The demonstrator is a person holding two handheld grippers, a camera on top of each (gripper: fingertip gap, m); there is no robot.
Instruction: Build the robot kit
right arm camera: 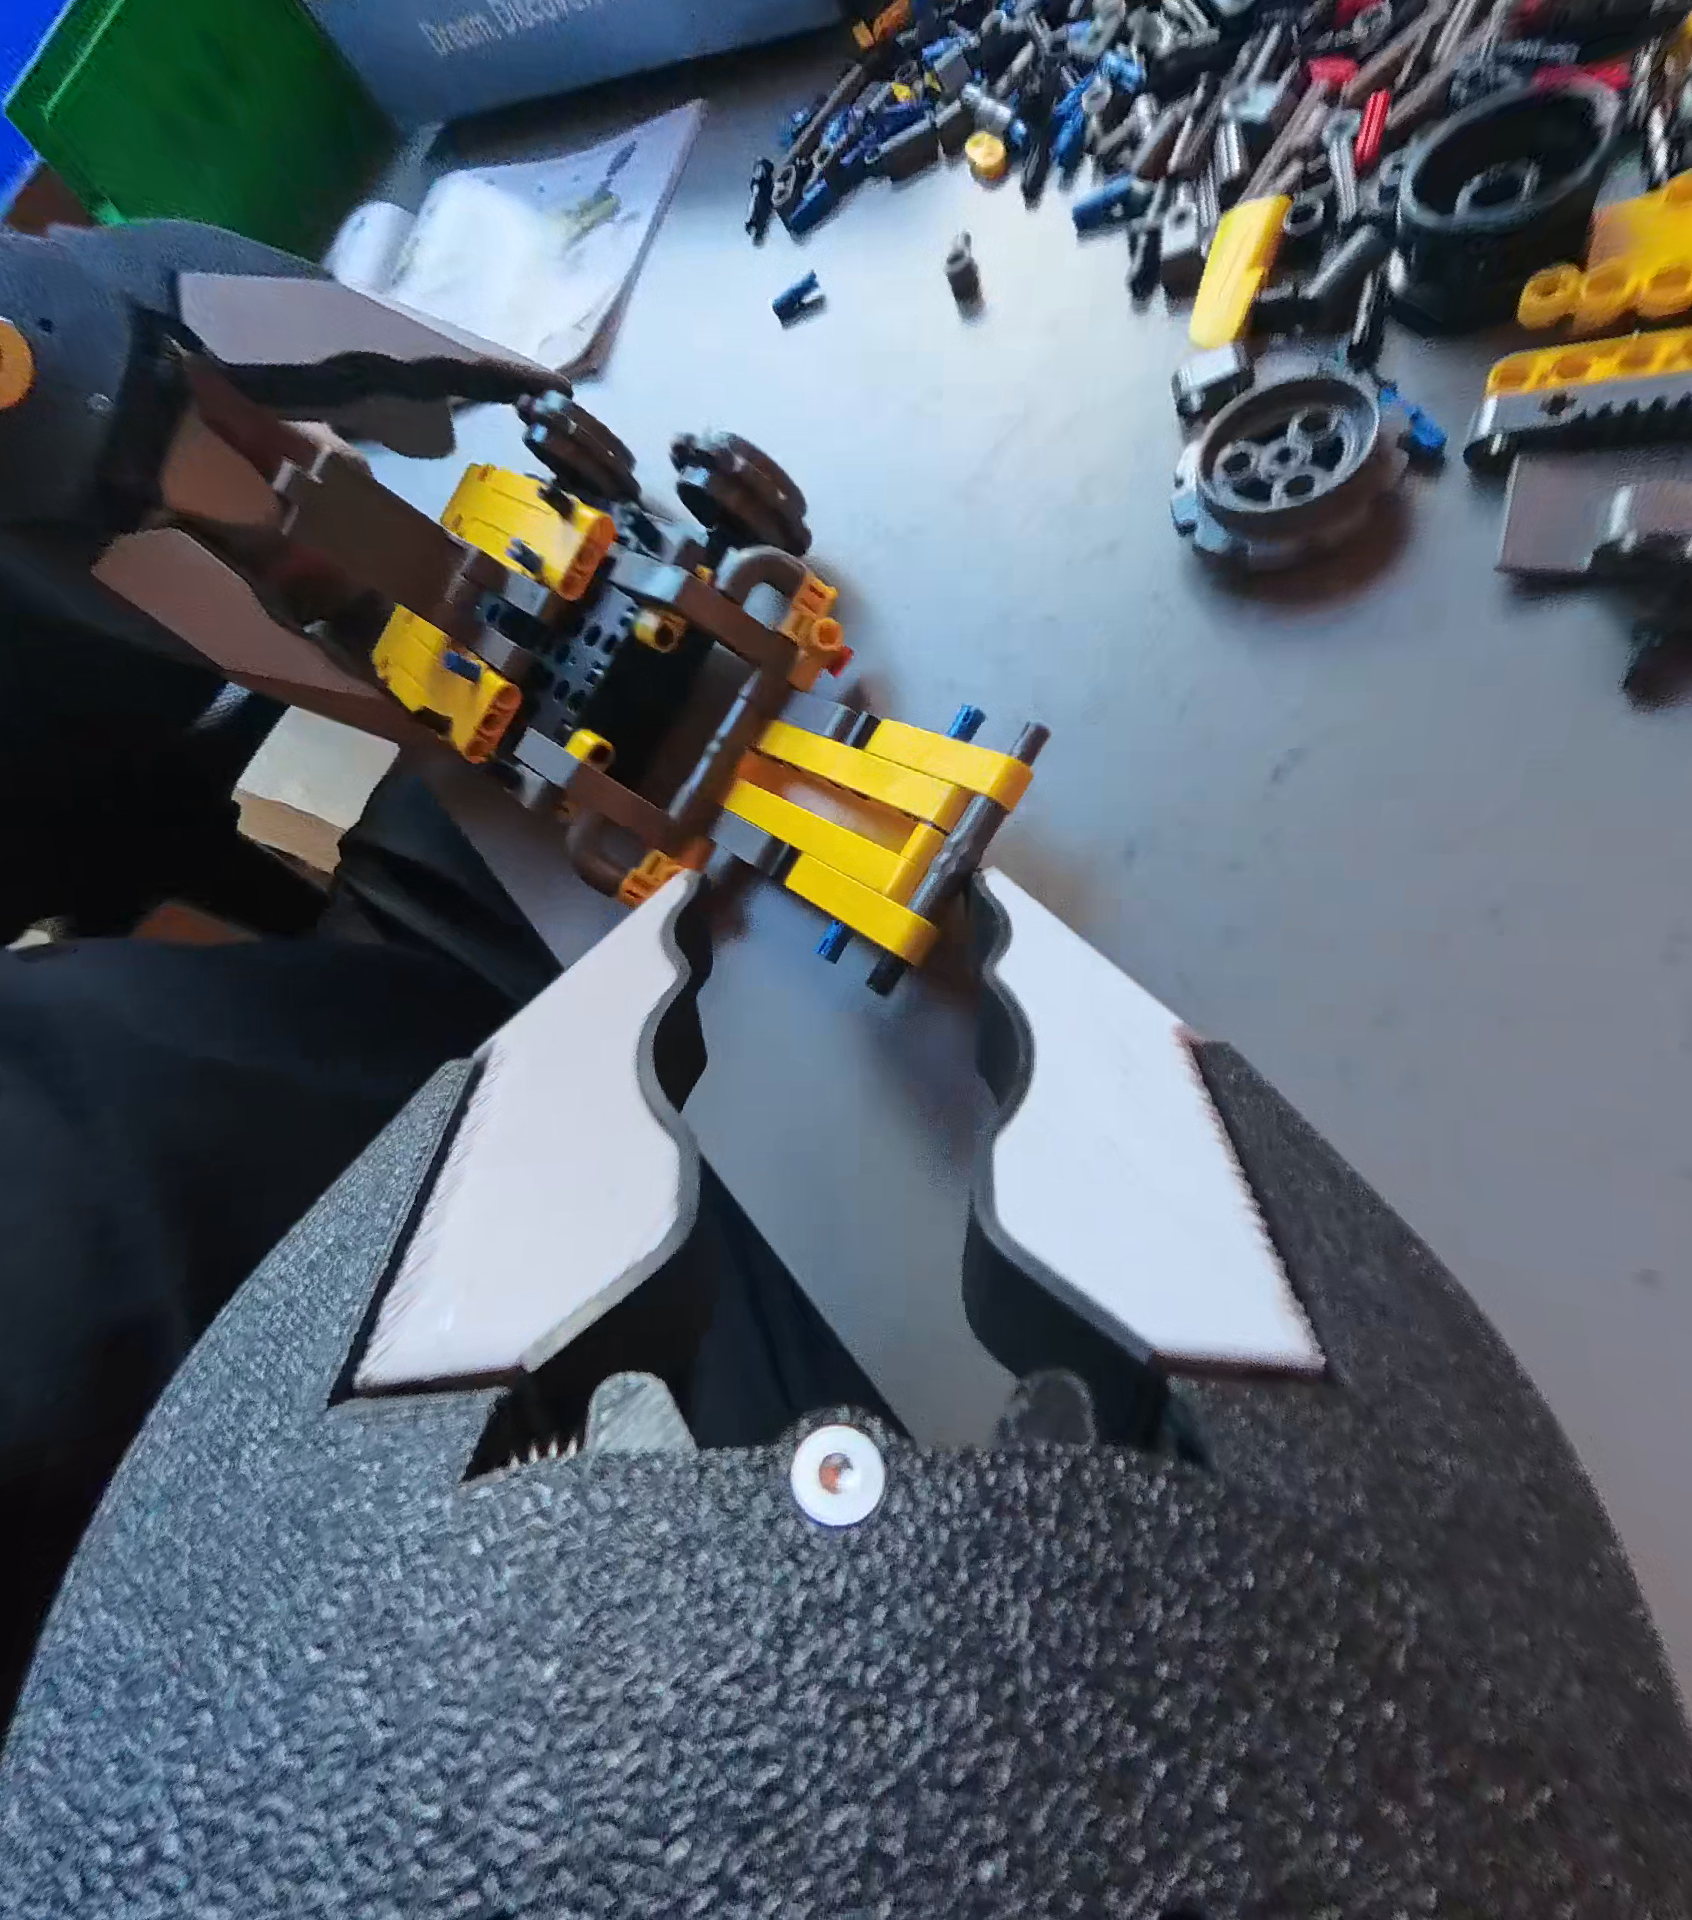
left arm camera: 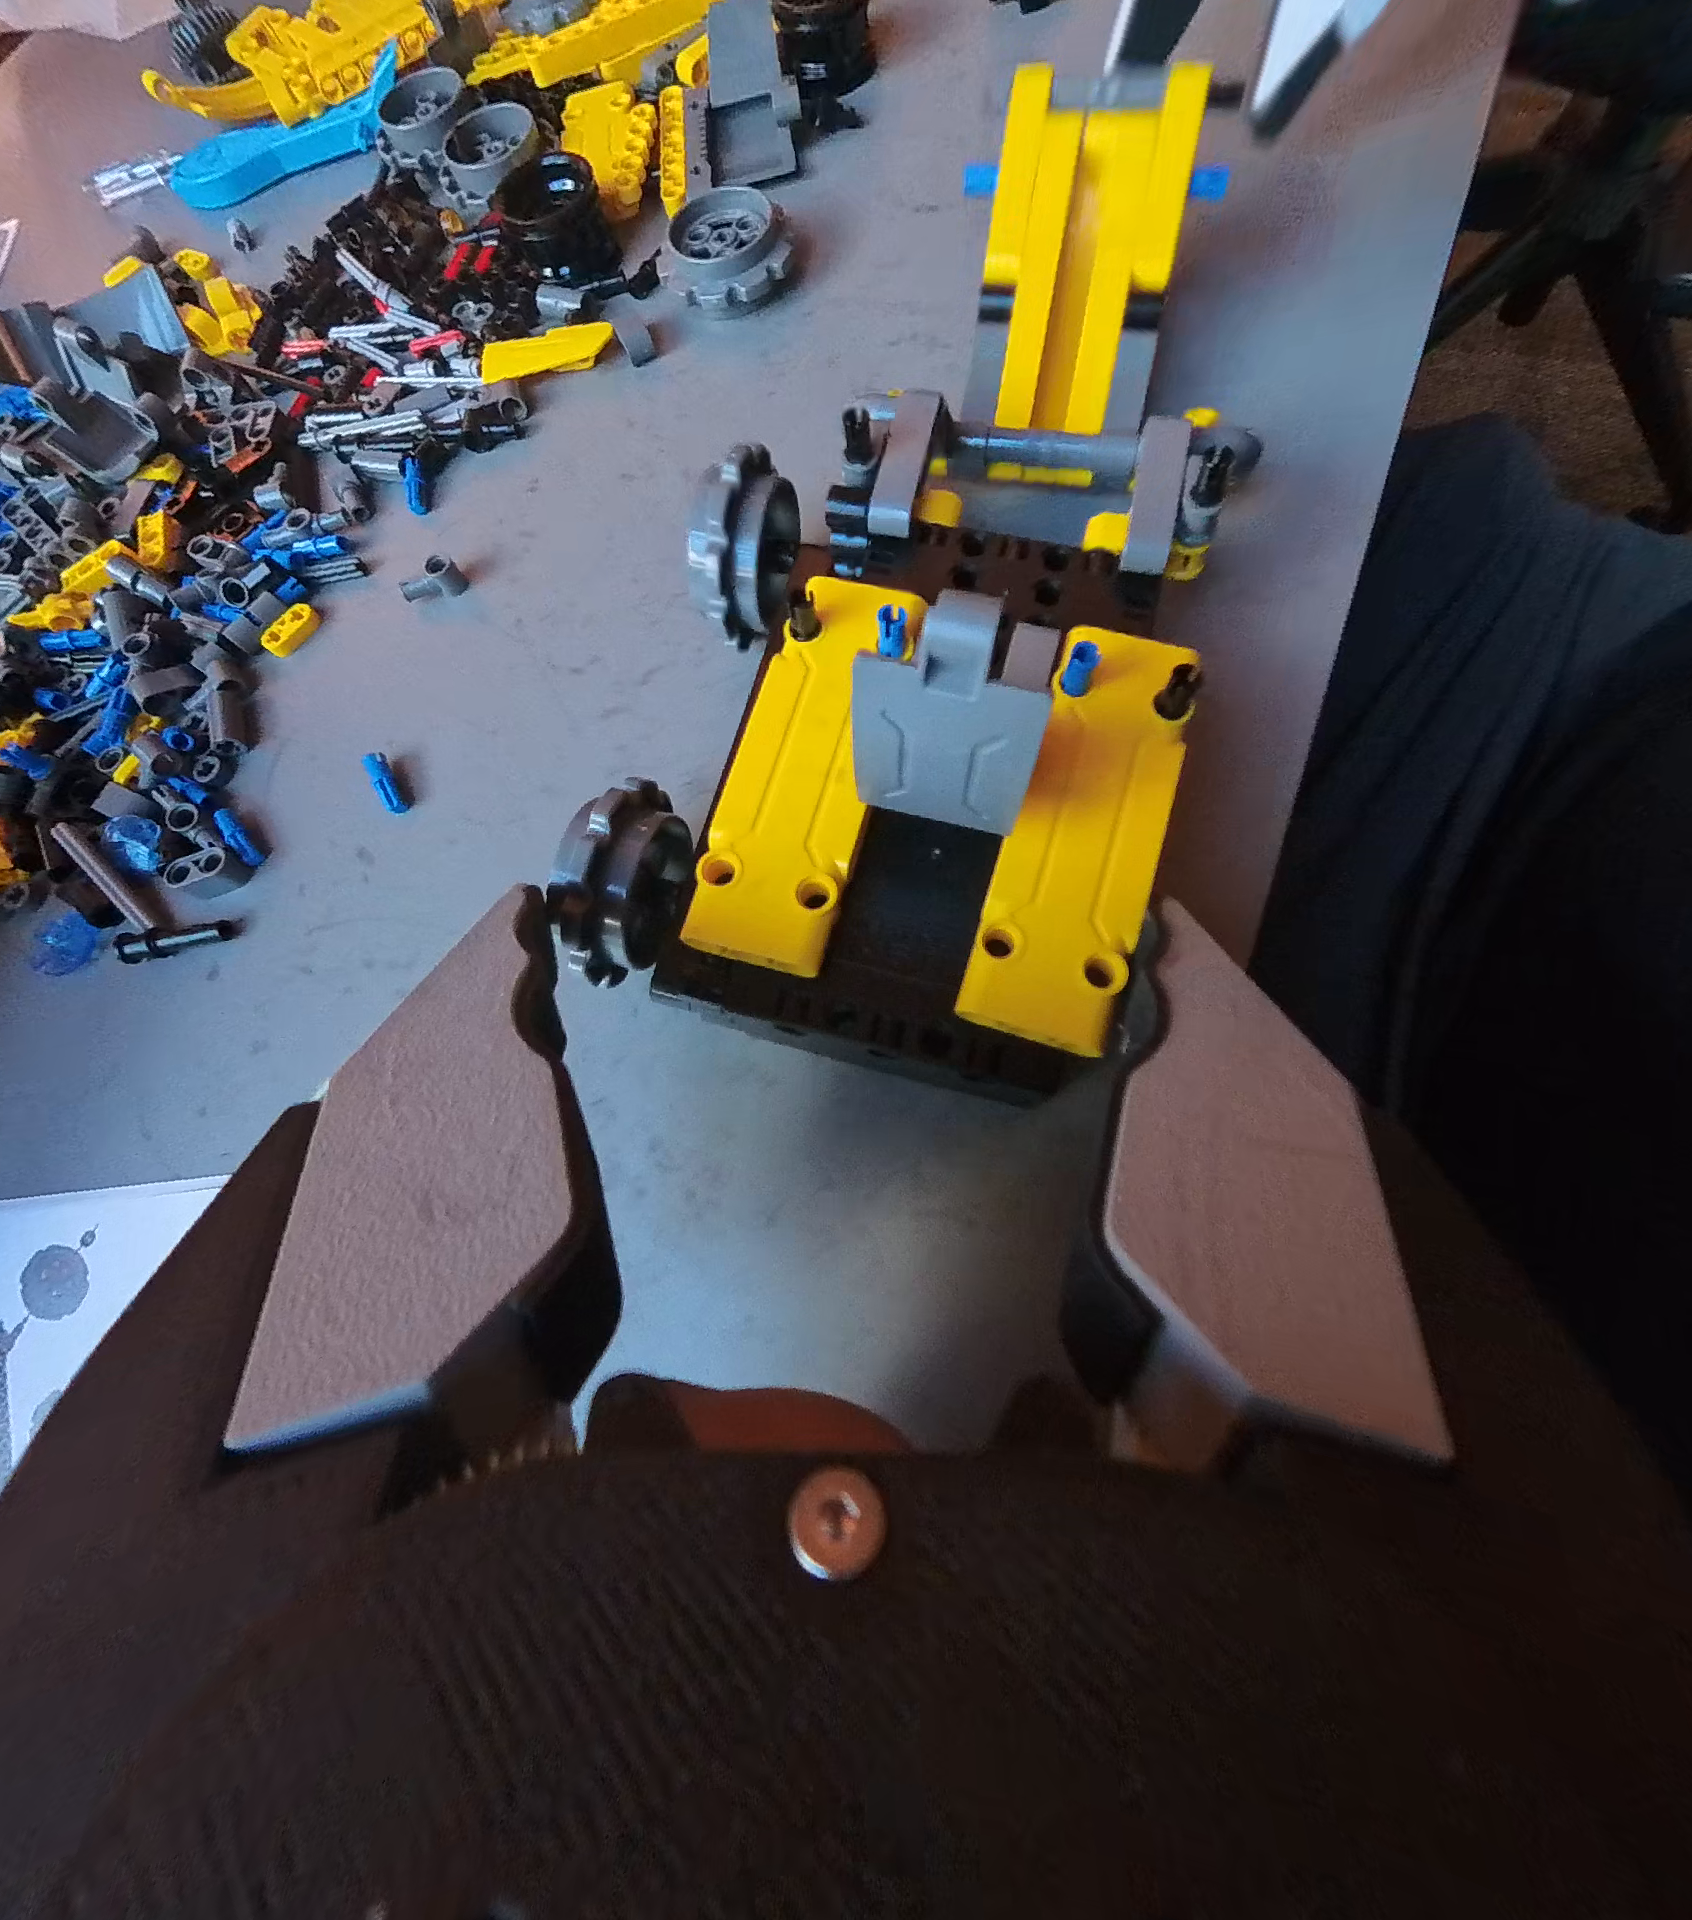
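A yellow and black brick-built vehicle [left arm camera: 935, 831] with a grey seat lies at the table's right edge, and its long yellow arm [left arm camera: 1081, 239] points away. My left gripper [left arm camera: 842, 935] is shut on the vehicle's rear: one fingertip presses a dark toothed wheel [left arm camera: 618, 883], the other the right side. The right wrist view shows this grip [right arm camera: 463, 540] too. My right gripper [right arm camera: 840, 894] is open, its tips either side of the arm's end [right arm camera: 883, 821] and its dark axle [right arm camera: 967, 842]. It shows blurred in the left wrist view [left arm camera: 1226, 42].
A big heap of loose small parts [left arm camera: 146, 582] covers the grey table [left arm camera: 530, 1039] to the left, with grey wheel hubs [left arm camera: 728, 249], a black tyre [right arm camera: 1507, 197] and yellow beams [right arm camera: 1652, 364]. An instruction booklet [right arm camera: 530, 239] lies nearby. A person's dark-clothed lap [left arm camera: 1548, 831] is beside the edge.
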